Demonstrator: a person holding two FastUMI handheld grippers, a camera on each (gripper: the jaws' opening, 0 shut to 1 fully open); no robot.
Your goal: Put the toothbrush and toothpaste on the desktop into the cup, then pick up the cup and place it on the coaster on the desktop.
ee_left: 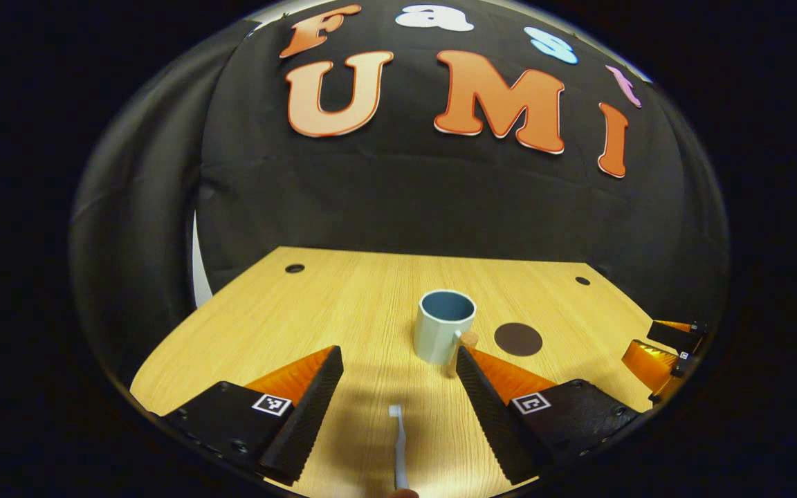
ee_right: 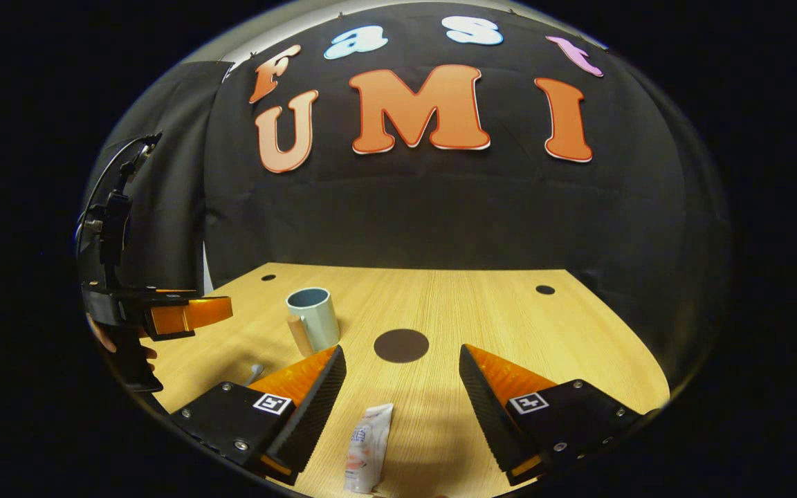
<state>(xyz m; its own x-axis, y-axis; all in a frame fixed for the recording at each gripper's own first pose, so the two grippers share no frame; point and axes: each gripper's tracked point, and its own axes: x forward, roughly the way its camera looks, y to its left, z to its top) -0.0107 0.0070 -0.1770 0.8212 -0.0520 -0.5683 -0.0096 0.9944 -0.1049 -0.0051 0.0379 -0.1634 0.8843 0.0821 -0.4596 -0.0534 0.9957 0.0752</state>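
Both tongs gape wide: left tongs [ee_left: 398, 363] over the toothbrush [ee_left: 398, 446], its handle cut off; right tongs [ee_right: 402, 363] over the toothpaste [ee_right: 369, 448]. Beyond stands the cup [ee_left: 443, 326] on the table [ee_left: 343, 297], its handle part-hidden, coaster [ee_left: 518, 339] beside the cup.

Wooden desktop [ee_right: 481, 311] (pale) bears cup [ee_right: 313, 318], coaster [ee_right: 401, 345], toothbrush [ee_left: 398, 446], toothpaste [ee_right: 367, 448].

Toothbrush [ee_left: 398, 446] lies flat on desk, head twd cup [ee_left: 443, 326]. Pale cup w/ blue inside stands upright, empty, nr dark round coaster [ee_left: 518, 339]. White toothpaste [ee_right: 367, 447] lies flat.
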